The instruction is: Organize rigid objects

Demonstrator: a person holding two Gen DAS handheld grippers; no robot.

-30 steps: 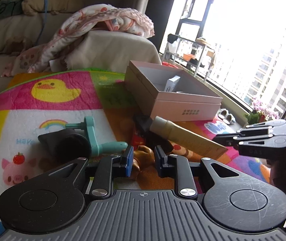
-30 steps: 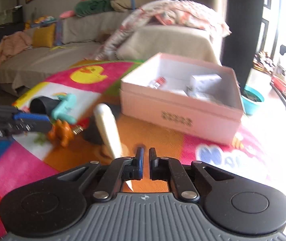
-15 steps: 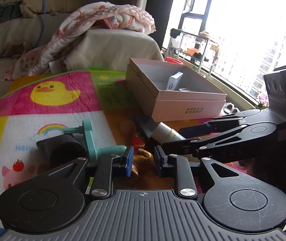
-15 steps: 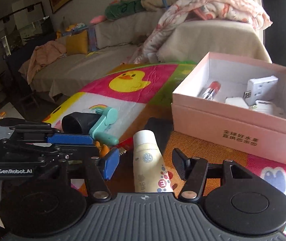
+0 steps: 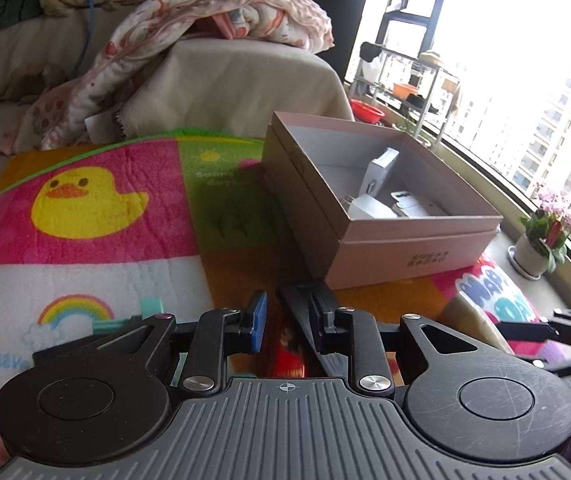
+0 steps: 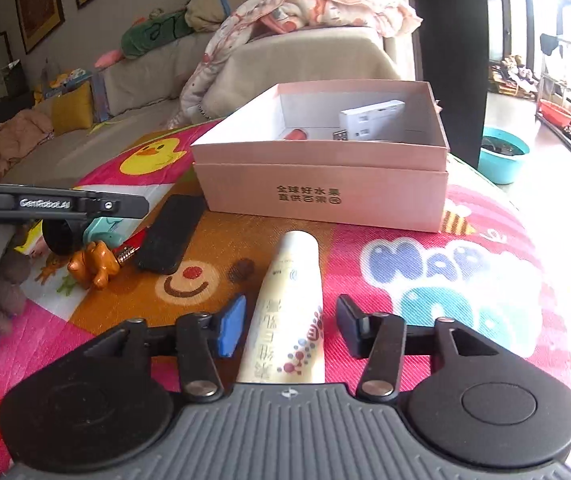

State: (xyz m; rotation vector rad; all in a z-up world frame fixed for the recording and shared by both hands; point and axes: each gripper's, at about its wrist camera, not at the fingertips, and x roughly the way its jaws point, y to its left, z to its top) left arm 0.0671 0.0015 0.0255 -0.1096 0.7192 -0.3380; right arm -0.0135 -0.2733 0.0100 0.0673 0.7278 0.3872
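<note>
**Tongs straddle cream tube on play mat**

Right tongs (image 6: 290,328) stand about half open over a colourful play mat (image 6: 425,280), their jaws having just been opening, with a cream tube (image 6: 291,308) lying lengthwise between the blue pad and the black one; neither pad presses on it. Just past the tube's capped end sits a pink cardboard box (image 6: 325,196), open-topped, holding a white charger-like block (image 6: 371,120) and a small red item (image 6: 297,135). Ahead and to the left of these tongs lie a flat black case (image 6: 167,234), an orange toy figure (image 6: 93,266) and a teal-handled tool (image 6: 103,229), near the arm of the other gripper.

Left tongs (image 5: 285,322) are narrowly parted and grip nothing; the black case (image 5: 305,320) shows behind the right-hand pad, though whether it touches the pad cannot be told. Farther ahead and to the right is the same box (image 5: 405,248). Beyond the mat a patterned blanket (image 5: 213,28) drapes a covered sofa (image 5: 245,80).
</note>
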